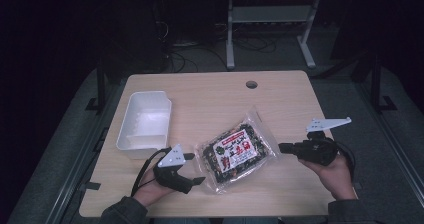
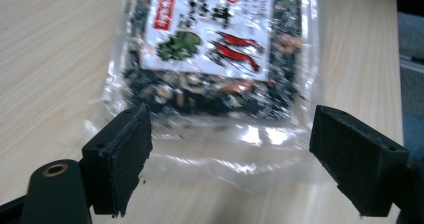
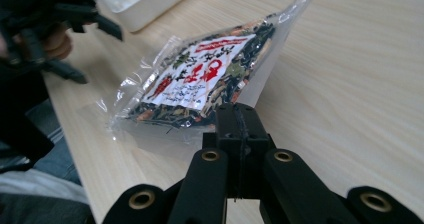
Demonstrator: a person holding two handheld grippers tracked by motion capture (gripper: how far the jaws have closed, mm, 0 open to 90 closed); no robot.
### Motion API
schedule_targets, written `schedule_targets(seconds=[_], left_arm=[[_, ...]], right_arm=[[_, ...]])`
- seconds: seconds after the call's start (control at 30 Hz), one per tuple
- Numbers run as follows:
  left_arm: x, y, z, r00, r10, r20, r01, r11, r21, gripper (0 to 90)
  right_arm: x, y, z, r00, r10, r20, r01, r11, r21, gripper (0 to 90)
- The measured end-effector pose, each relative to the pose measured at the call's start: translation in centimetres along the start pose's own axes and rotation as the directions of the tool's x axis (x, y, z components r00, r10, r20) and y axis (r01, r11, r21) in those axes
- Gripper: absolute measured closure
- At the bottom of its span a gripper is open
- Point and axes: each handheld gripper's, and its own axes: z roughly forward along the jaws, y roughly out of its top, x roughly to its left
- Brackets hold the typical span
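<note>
Tray: white plastic tray [image 1: 145,124] sits at the bench's [image 1: 210,96] left side, looks like nothing in it.
Bag: clear sealed bag [image 1: 237,153] packed with dark dried bits, plus a white label with red and black print and some green.
Bag spot: lying slantwise on the bench between the two grippers, just right of the tray.
Left gripper [image 1: 192,169]: jaws spread wide, the bag's clear bottom edge in front of them, pads not touching it.
Right gripper [image 1: 281,147]: jaws squeezed together on the bag's clear edge, that side tipped up off the bench.
</note>
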Motion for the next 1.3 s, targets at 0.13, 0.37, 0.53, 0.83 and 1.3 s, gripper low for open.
schedule_targets(seconds=[0.13,0.37,0.53,0.83,1.3], left_arm=[[0.7,0.4,0.6,0.9994,-0.033,0.01,0.033,0.9994,0.0,17.1],[1.4,1.3,2.3,0.9981,-0.054,0.03,0.054,0.9985,0.008,20.5],[1.5,1.5,3.5,0.9947,-0.071,0.074,0.072,0.9974,-0.01,20.5],[2.3,1.6,5.7,0.9729,-0.117,0.199,0.116,0.9931,0.019,25.2],[3.7,1.4,6.5,0.9133,-0.16,0.375,0.148,0.9871,0.06,55.6]], right_arm=[[0.6,1.7,-1.1,0.9983,-0.052,-0.025,0.052,0.999,0.0,90.0],[1.3,4.3,-3.1,0.9876,-0.128,-0.092,0.129,0.992,0.007,90.0],[1.8,5.7,-4.3,0.9772,-0.176,-0.119,0.18,0.983,0.02,90.0],[2.0,6.5,-4.5,0.9656,-0.206,-0.158,0.209,0.978,0.0,90.0],[1.0,6.5,-4.2,0.9719,-0.184,-0.146,0.177,0.982,-0.06,90.0]])
